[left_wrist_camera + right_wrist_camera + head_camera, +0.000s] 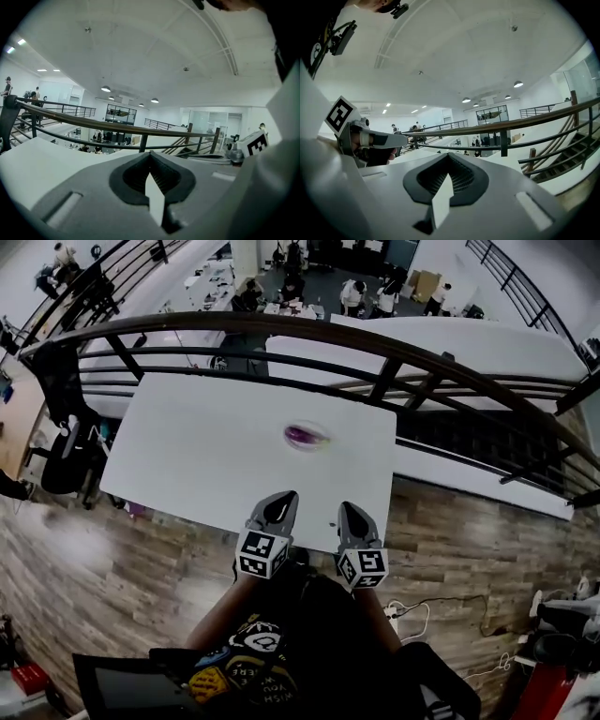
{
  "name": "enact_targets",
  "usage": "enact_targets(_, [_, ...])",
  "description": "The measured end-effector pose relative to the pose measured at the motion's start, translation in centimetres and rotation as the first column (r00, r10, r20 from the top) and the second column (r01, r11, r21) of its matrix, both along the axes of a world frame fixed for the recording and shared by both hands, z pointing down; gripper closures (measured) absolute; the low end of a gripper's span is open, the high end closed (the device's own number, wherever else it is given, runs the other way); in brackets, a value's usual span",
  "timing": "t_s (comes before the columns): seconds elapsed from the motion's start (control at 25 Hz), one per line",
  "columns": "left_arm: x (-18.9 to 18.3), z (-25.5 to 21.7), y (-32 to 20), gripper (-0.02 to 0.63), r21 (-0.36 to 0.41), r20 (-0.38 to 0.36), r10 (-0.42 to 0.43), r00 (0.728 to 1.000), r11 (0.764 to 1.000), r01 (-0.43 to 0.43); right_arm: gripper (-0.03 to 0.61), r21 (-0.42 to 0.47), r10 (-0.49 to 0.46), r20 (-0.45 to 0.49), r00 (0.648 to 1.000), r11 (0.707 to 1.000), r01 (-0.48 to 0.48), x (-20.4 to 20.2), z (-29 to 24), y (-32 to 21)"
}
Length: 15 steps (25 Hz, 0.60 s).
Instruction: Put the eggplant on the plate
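Observation:
A purple eggplant (301, 435) lies on a small pale plate (324, 438) near the middle of the white table (197, 456). Both grippers hover side by side over the table's near edge, well short of the plate. My left gripper (284, 496) is shut with nothing between its fingers, and its tips meet in its own view (150, 155). My right gripper (345, 508) is likewise shut and empty (449, 157). Both gripper views look out level over the railing, so neither shows the eggplant or the plate. The left gripper's marker cube (341, 115) shows at the left of the right gripper view.
A dark metal railing (375, 345) curves along the table's far side, with a lower floor and people beyond it. Wooden floor (112, 568) lies on the near side. An office chair (66, 460) stands at the table's left end.

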<state>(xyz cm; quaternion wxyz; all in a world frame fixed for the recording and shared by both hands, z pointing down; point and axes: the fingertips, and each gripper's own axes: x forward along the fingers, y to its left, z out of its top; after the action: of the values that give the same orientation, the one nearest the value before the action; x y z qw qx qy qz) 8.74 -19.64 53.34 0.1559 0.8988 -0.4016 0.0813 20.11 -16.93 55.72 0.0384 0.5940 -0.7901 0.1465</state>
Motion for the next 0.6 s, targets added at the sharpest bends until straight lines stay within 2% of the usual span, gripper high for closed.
enact_targets(0.12, [-0.1, -0.4, 0.5, 0.609, -0.011, -0.002, 0.023, 1.0, 1.0, -0.023, 0.577, -0.004, 0.011, 0.011, 1.0, 1.0, -0.011, -0.8, -0.7, 0.7])
enact_targets(0.6, [-1.8, -2.1, 1.0, 0.609, 0.025, -0.015, 0.036, 0.999, 0.999, -0.035, 0.576, 0.027, 0.0, -0.014, 1.0, 1.0, 0.0, -3.3, -2.9, 1.6])
